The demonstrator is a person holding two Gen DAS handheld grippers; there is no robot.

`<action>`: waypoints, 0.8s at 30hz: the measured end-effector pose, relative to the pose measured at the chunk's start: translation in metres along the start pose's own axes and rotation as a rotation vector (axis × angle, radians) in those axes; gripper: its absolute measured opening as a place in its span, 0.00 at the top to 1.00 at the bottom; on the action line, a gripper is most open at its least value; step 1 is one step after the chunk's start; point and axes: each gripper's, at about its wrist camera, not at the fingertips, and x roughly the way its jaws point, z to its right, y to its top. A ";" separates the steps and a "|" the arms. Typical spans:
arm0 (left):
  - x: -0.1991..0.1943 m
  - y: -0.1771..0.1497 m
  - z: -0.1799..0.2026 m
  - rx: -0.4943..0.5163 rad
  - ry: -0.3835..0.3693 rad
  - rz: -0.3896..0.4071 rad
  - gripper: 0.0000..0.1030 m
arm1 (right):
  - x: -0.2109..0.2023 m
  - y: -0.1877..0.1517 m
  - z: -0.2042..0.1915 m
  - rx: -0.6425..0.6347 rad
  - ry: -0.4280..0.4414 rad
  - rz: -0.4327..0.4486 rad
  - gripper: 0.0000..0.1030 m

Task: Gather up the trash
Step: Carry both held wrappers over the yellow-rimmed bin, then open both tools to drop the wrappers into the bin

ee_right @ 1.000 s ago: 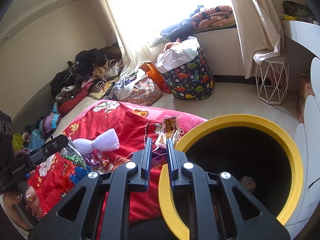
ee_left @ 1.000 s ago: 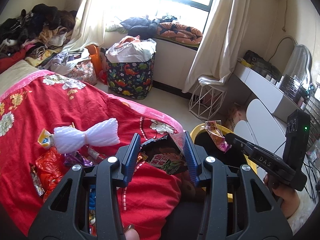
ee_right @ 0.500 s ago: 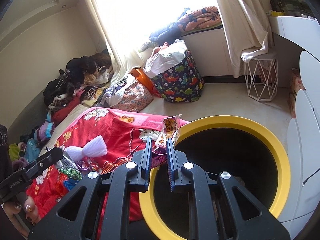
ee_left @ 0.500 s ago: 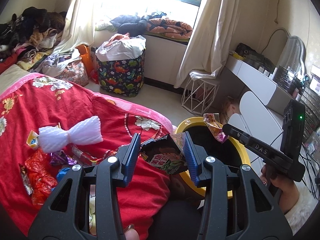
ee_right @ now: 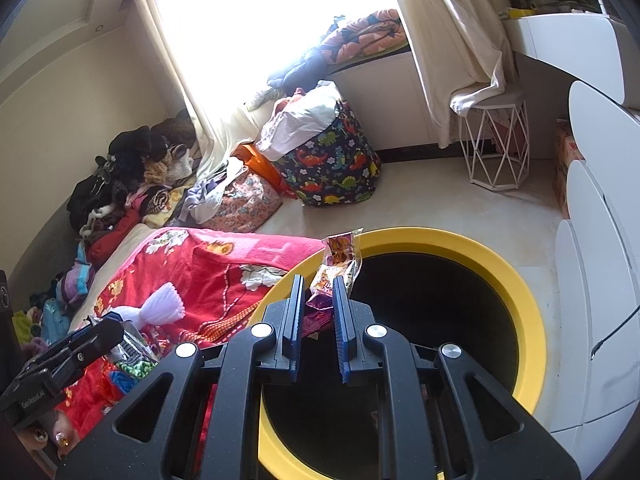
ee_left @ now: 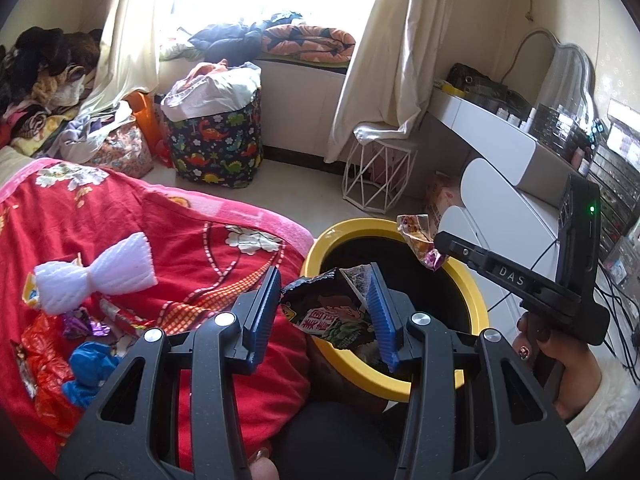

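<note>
**Both wrappers now over the bin**

You've carried both loads off the red floral blanket [ee_left: 120, 216], and they now hang at the round black bin with the yellow rim [ee_left: 320, 248], your landmark here. A second ago that bin sat low and half out of view; now its mouth fills the space under both tools.

Your left gripper [ee_left: 326, 304] is clamped on the crumpled dark snack packet with red lettering [ee_left: 328, 312], right above the bin's near rim. Your right gripper [ee_right: 316, 308] is pinched tight on the small orange-and-purple sweet wrapper [ee_right: 338, 264], just inside the rim on the blanket side.

Looks like the drop is next. Plenty more waits on the blanket beside the bin: white foam netting [ee_left: 96, 276], red and blue wrappers [ee_left: 80, 364].
</note>
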 end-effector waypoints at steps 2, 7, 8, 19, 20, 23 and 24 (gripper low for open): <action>0.006 -0.001 0.005 0.009 -0.009 -0.009 0.65 | 0.000 0.000 0.005 0.010 -0.007 0.000 0.87; 0.019 -0.005 0.018 0.031 -0.028 -0.030 0.65 | 0.000 0.000 0.018 0.036 -0.024 -0.003 0.87; 0.022 -0.006 0.021 0.035 -0.031 -0.035 0.65 | 0.000 0.000 0.020 0.040 -0.026 -0.004 0.87; 0.047 -0.011 0.044 0.069 -0.065 -0.077 0.65 | 0.000 -0.003 0.040 0.082 -0.053 -0.015 0.86; 0.048 -0.012 0.046 0.071 -0.067 -0.079 0.65 | 0.000 -0.003 0.041 0.085 -0.056 -0.015 0.86; 0.054 -0.013 0.051 0.076 -0.074 -0.088 0.65 | 0.001 -0.003 0.044 0.091 -0.061 -0.017 0.86; 0.055 -0.014 0.052 0.077 -0.075 -0.090 0.65 | 0.001 -0.003 0.045 0.093 -0.063 -0.017 0.86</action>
